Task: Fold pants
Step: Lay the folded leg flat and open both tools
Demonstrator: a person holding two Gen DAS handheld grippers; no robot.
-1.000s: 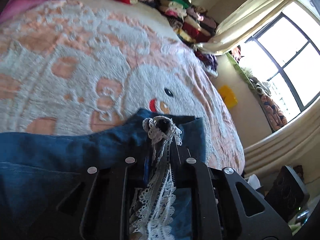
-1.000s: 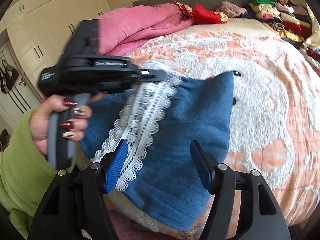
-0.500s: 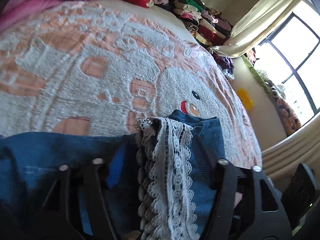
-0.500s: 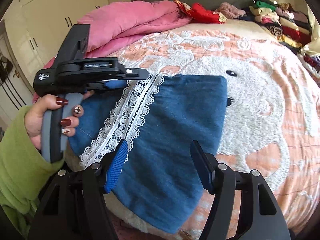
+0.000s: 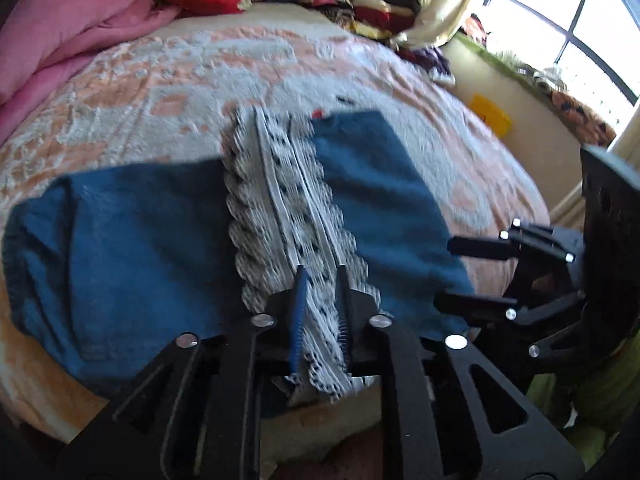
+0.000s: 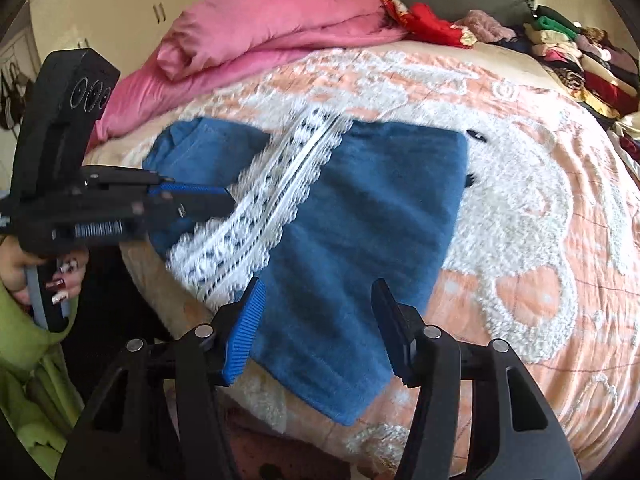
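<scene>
I see the blue denim pants with the white lace stripe (image 6: 320,216) lying flat on the bed with the peach and white fuzzy blanket (image 6: 540,208), close to the near edge. My left hand-held gripper (image 5: 320,292) sits at 6 o'clock in its own view, and its two fingers are nearly together with the lace stripe (image 5: 288,200) between them. I think it is pinching the lace, but the picture is blurry, so I cannot tell for sure. My right hand-held gripper (image 6: 316,312) is wide open and holds nothing; it hangs over the near blue edge of the pants, at 6 o'clock in its view. The pants look folded once already, with the lace running from 7 o'clock up to 12 o'clock across them. To do this step well, I think I should grab the near edge with the right hand-held gripper too, so both sides lift together. Then I should carry the edge over slowly and lay it down even, so the corners match. The lace is thin and may slip or bunch. A pink puffy quilt (image 6: 260,36) lies far back at 11 o'clock, well away.
</scene>
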